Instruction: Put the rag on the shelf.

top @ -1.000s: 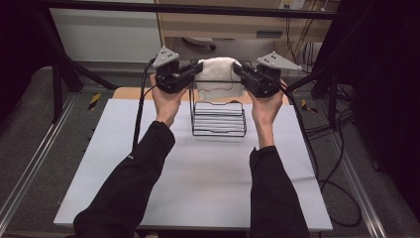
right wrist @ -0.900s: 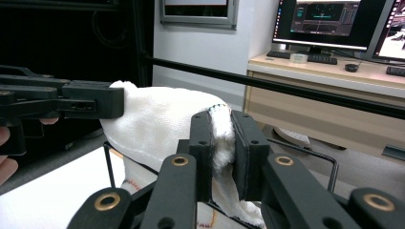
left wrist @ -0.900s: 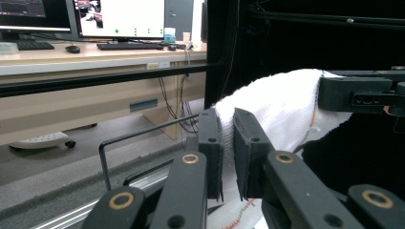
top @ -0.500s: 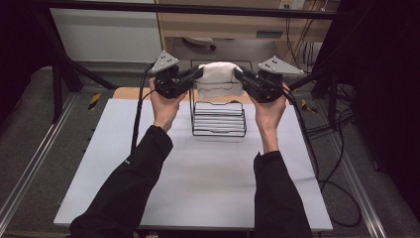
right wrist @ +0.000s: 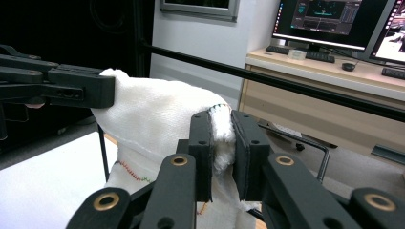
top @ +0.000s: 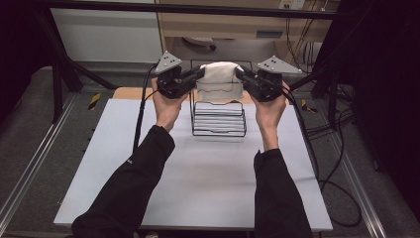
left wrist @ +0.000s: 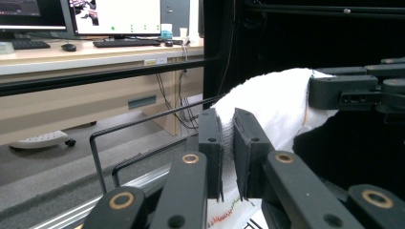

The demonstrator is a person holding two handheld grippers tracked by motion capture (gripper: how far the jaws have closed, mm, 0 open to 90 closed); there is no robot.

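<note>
1. My left tongs (top: 200,74) are clamped on the left end of the white towel (top: 219,79).
2. My right tongs (top: 239,74) are clamped on its right end.
3. The towel hangs over the top bar of the wire rack (top: 218,119) at the far edge of the counter (top: 198,188).

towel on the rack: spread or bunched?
Spread: the white towel hangs draped over the wire rack top bar, each tool pinching one end.

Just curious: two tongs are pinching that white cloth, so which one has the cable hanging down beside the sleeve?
The left tongs; its black cable drops alongside the left sleeve.
</note>
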